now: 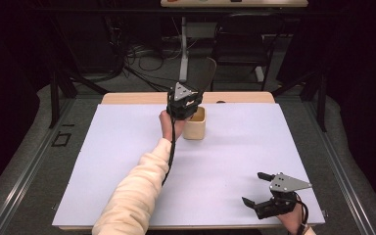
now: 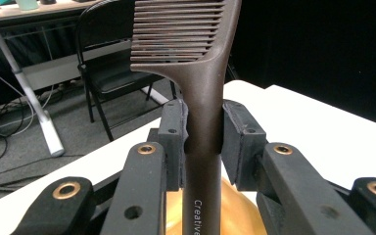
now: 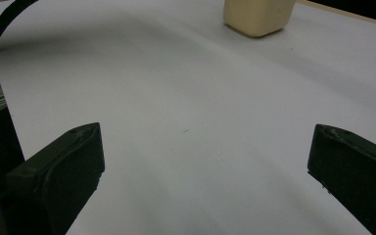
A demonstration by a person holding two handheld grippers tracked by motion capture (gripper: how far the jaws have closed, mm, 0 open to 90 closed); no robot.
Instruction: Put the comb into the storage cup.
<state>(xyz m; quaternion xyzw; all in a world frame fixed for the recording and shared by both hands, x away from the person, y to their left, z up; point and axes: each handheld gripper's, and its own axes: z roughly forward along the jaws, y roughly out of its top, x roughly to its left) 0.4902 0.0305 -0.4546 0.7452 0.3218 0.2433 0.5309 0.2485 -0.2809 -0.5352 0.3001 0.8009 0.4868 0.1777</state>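
A dark brown comb (image 2: 203,98) stands upright, teeth end up, with my left gripper (image 2: 203,129) shut on its handle. In the high view that left gripper (image 1: 188,100) hangs just over the left rim of a cream cup (image 1: 196,125) near the table's far middle, and the comb's head (image 1: 205,73) rises beyond it. The comb's handle runs down toward the cup's yellowish inside (image 2: 245,215). At the near right corner my right gripper (image 1: 257,188) rests low over the sheet, open, nothing between its jaws (image 3: 205,161). From there the cup (image 3: 258,14) stands far off.
A white sheet (image 1: 235,147) covers the wooden table. Behind the table stand a black folding chair (image 1: 240,39) and a desk leg (image 1: 183,49) with cables on the floor. A person's cream sleeve (image 1: 137,191) crosses the near left of the sheet.
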